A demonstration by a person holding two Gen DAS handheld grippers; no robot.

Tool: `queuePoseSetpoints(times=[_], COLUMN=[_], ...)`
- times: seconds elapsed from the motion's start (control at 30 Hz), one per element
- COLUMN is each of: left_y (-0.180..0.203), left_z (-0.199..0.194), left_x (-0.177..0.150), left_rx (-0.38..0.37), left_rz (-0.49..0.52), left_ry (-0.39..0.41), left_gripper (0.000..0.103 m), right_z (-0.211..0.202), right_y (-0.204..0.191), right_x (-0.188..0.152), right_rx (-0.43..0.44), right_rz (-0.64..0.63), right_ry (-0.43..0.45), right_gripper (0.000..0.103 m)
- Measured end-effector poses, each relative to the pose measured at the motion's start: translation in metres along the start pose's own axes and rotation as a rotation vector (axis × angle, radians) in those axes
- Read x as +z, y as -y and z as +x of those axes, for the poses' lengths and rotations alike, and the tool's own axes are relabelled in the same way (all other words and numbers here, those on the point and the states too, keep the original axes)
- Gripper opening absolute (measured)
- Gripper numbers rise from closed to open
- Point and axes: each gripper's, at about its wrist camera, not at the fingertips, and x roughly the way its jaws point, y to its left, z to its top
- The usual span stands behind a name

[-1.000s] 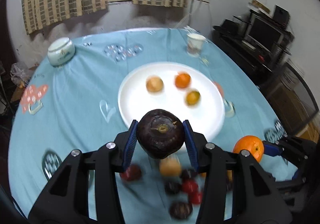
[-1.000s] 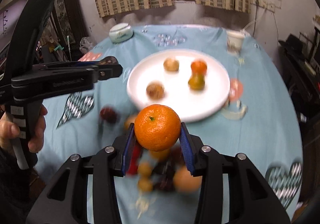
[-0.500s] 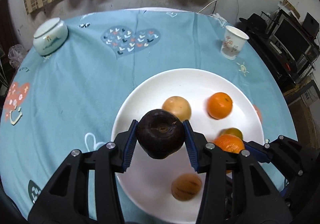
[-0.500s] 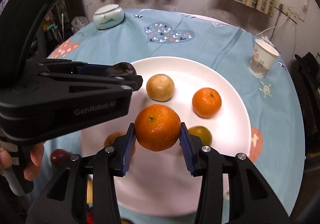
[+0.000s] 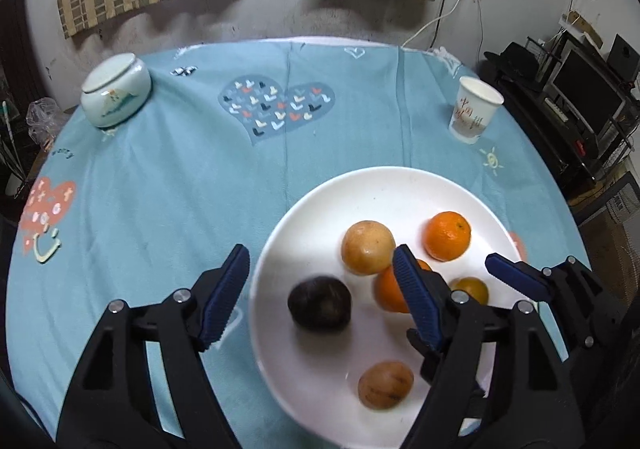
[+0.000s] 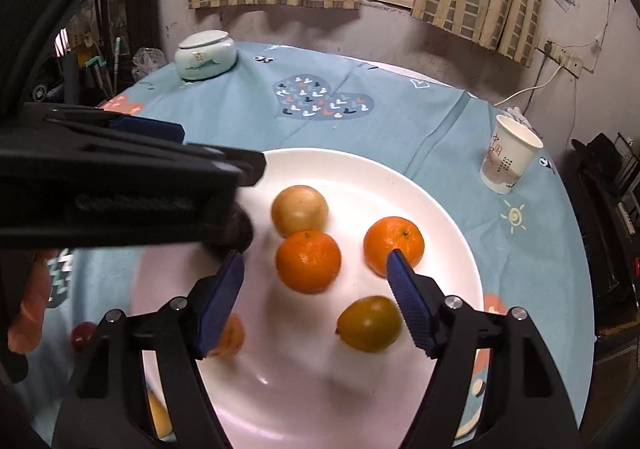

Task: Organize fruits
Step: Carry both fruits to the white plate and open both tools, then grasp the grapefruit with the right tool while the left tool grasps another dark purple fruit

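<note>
2 fruits just let go: left gripper [image 5: 320,297] jaws have sprung wide, dark fruit [image 5: 319,307] loose between them on plate [image 5: 320,193]. Right gripper [image 6: 314,299] likewise, orange [image 6: 308,261] just ahead. Both deliveries look done.

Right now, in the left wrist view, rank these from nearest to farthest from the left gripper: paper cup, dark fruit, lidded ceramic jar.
1. Dark fruit: on the white plate, between the open left gripper's fingers.
2. Lidded ceramic jar: far left.
3. Paper cup: far right; too close to the jar to separate confidently.
</note>
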Motion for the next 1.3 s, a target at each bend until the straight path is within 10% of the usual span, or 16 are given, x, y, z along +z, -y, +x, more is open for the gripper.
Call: queuePoseSetpoints(times=[0.27, 0.43, 0.67, 1.13, 1.3], left_y=[-0.011, -0.015, -0.008, 0.002, 0.010], left_z=[-0.077, -0.114, -0.119, -0.118, -0.114], left_x=[-0.058, -0.139, -0.227, -0.245, -0.251], left_rx=[-0.001, -0.008, -0.005, -0.024, -0.033], left_rz=[0.056, 0.076, 0.085, 0.120, 0.143], left_ry=[0.068, 0.095, 0.045, 0.013, -0.007], left_gripper=[0.091, 0.095, 0.095, 0.095, 0.095], right_z=[-0.096, -0.145, -0.162, -0.159, -0.144], right_y=[0.003, -0.014, -0.037, -0.027, -0.014], right_x=[-0.036, -0.097, -0.165, -0.190, -0.199], right_rx=[0.010, -0.011, -0.111, -0.099, -0.045], right_rz=[0.047, 0.089, 0.137, 0.189, 0.232], right_ry=[0.058, 0.079, 0.053, 0.018, -0.029], right_gripper=[0.075, 0.095, 0.095, 0.095, 0.074])
